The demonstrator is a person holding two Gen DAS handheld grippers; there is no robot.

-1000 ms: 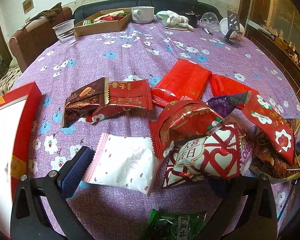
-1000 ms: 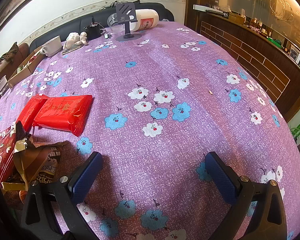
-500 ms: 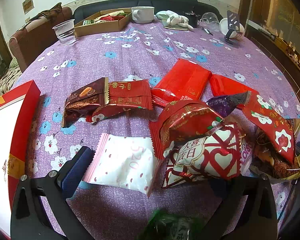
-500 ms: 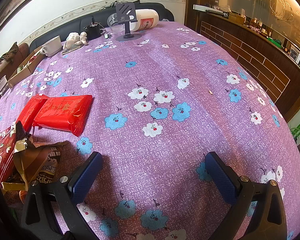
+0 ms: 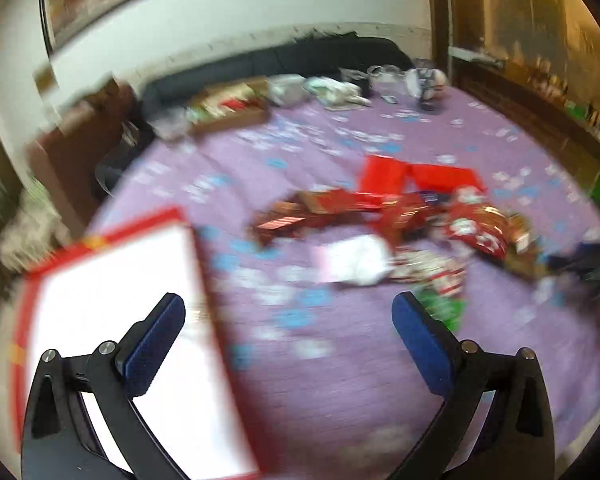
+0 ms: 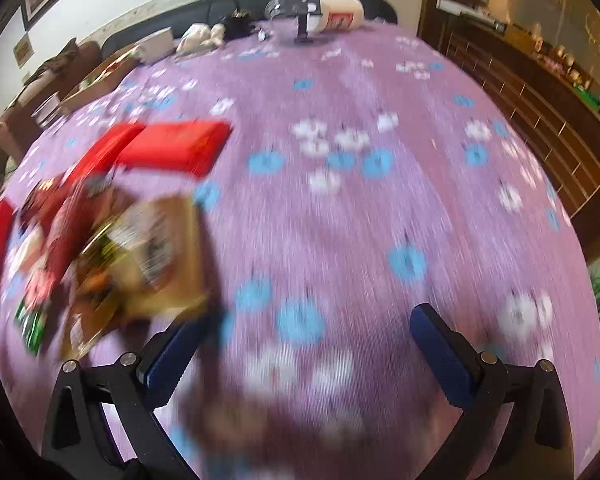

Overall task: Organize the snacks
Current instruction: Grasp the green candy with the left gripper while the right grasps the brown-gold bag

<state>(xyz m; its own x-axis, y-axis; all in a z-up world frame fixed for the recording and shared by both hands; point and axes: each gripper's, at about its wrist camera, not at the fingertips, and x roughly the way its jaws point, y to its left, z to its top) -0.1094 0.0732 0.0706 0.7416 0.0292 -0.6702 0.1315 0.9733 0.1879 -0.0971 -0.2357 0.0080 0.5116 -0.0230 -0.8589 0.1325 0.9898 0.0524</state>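
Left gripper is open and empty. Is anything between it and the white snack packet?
Nothing visible blocks it. Only bare purple tablecloth lies between the left gripper and the white packet. The green packet sits off to the right, by one finger.

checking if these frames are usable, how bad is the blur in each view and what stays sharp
Left wrist view: heavy motion blur smears the snack pile and red box; the left gripper stays crisp. Right wrist view: similar smear across the purple tablecloth and brown packet; the right gripper stays sharp.
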